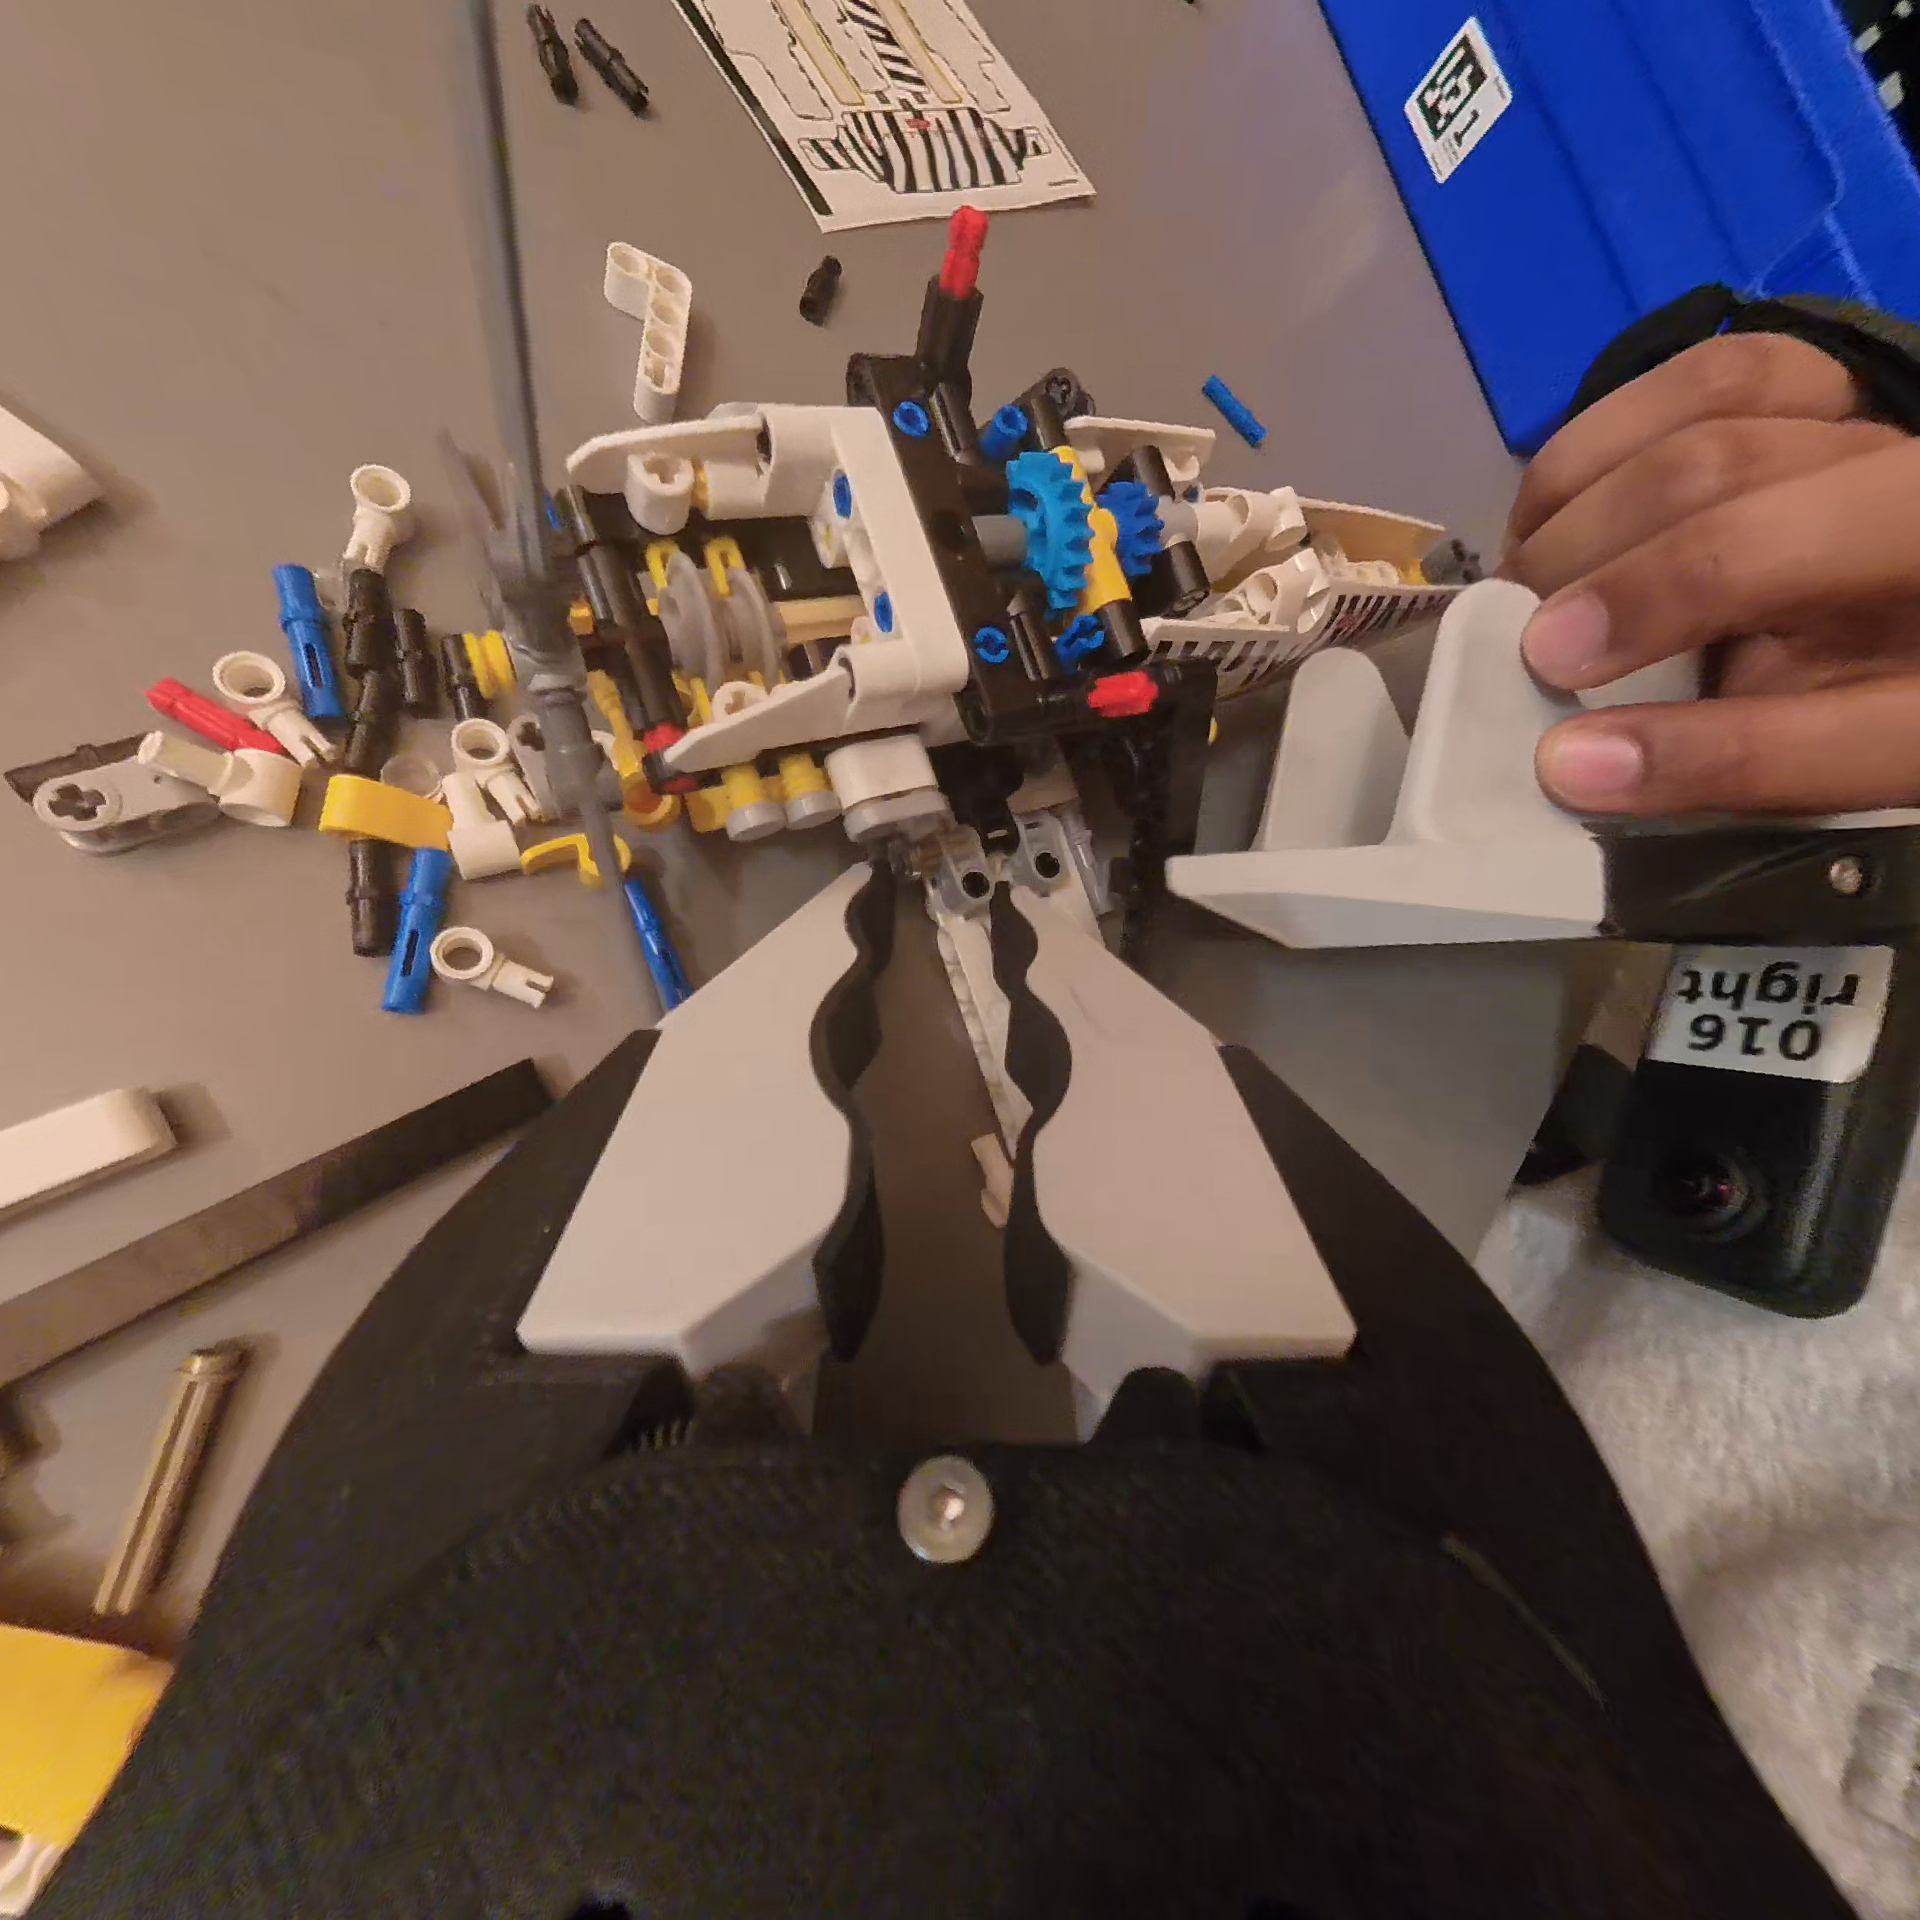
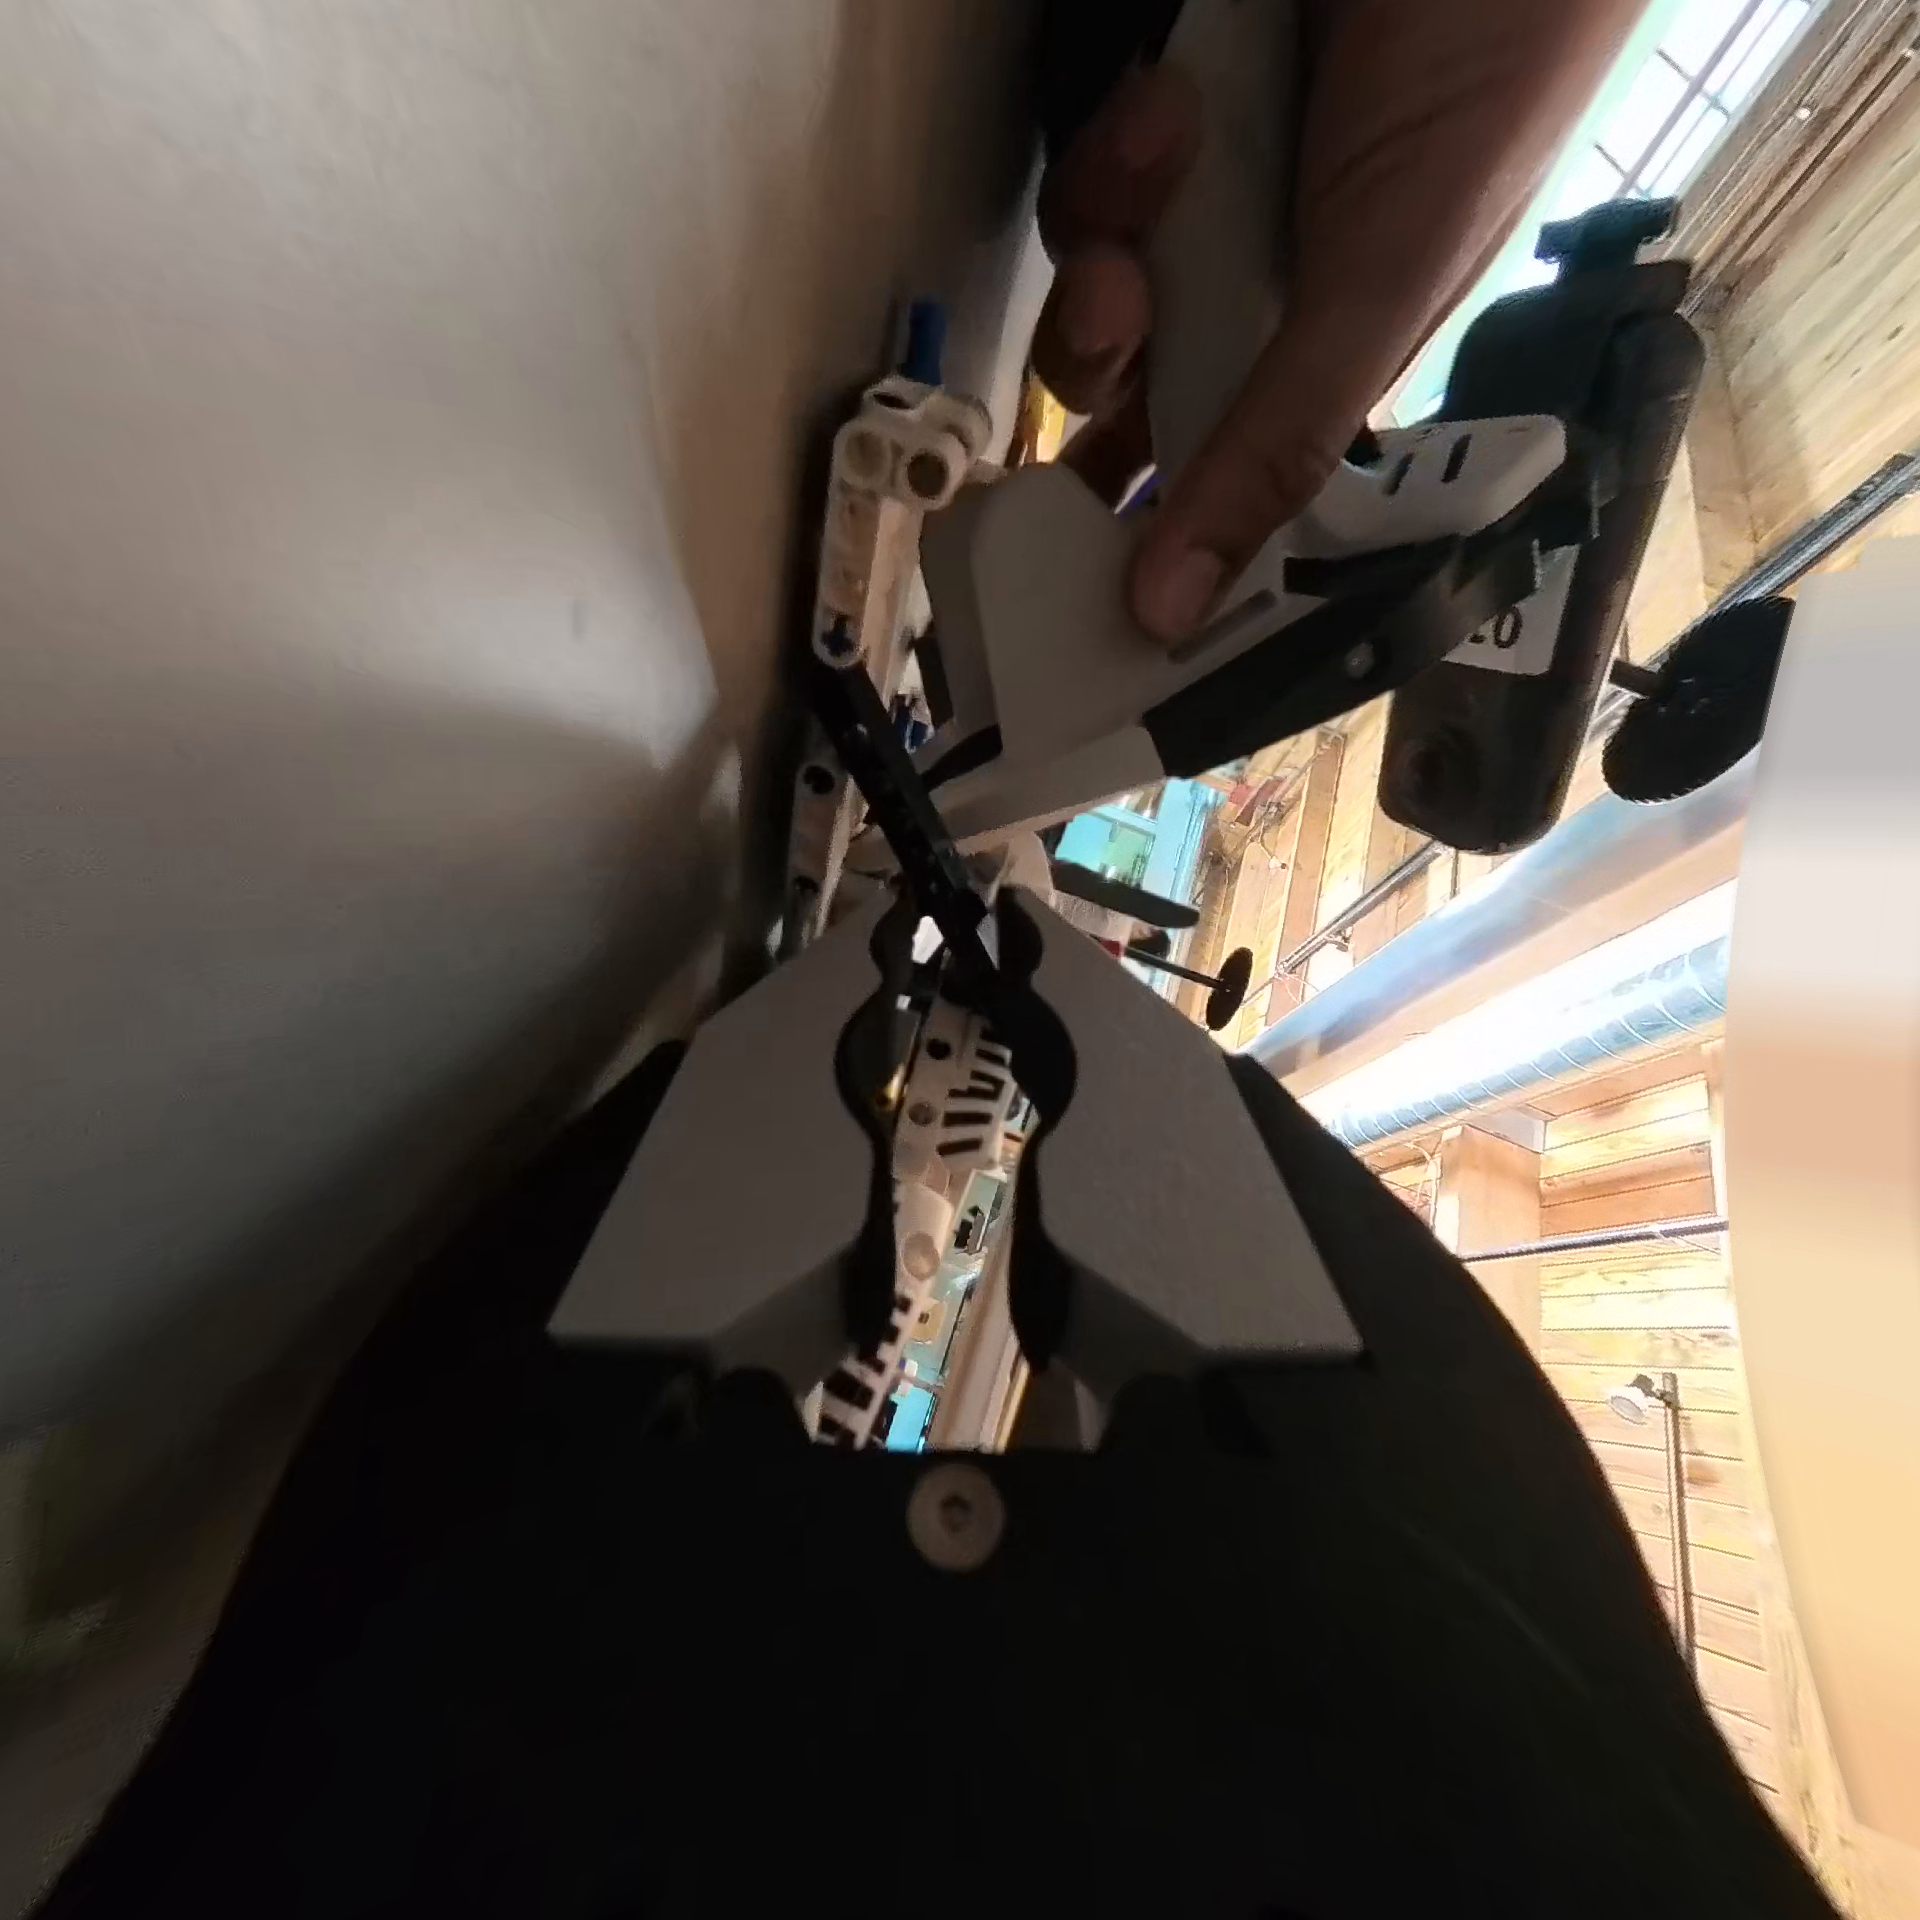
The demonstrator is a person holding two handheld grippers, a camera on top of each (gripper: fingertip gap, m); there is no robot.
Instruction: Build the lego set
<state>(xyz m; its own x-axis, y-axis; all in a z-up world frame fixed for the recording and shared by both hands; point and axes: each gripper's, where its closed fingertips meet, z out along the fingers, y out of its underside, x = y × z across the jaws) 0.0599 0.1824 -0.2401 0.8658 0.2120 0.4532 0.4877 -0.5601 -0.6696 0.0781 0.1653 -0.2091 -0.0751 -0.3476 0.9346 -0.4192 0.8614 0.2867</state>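
Note:
The partly built lego model (image 1: 883, 540) is white, black and yellow with blue gears and a red pin on top, and is held just above the grey table (image 1: 208, 312). My left gripper (image 1: 956, 894) is shut on a grey and white beam at the model's near end. My right gripper (image 1: 1247, 790) comes in from the right, held by a hand (image 1: 1714, 540), and clamps the model's striped panel end. In the right wrist view my right gripper (image 2: 951, 920) is shut on the model (image 2: 873, 582), with a black beam and striped panel between its fingers. The left gripper (image 2: 956, 707) shows beyond.
A pile of loose pins and connectors (image 1: 395, 748) lies left of the model. A white L beam (image 1: 649, 322), black pins (image 1: 587, 52) and a sticker sheet (image 1: 883, 94) lie farther off. A blue bin (image 1: 1662, 187) stands far right. A black strip (image 1: 260, 1195) and metal rod (image 1: 166, 1475) lie near left.

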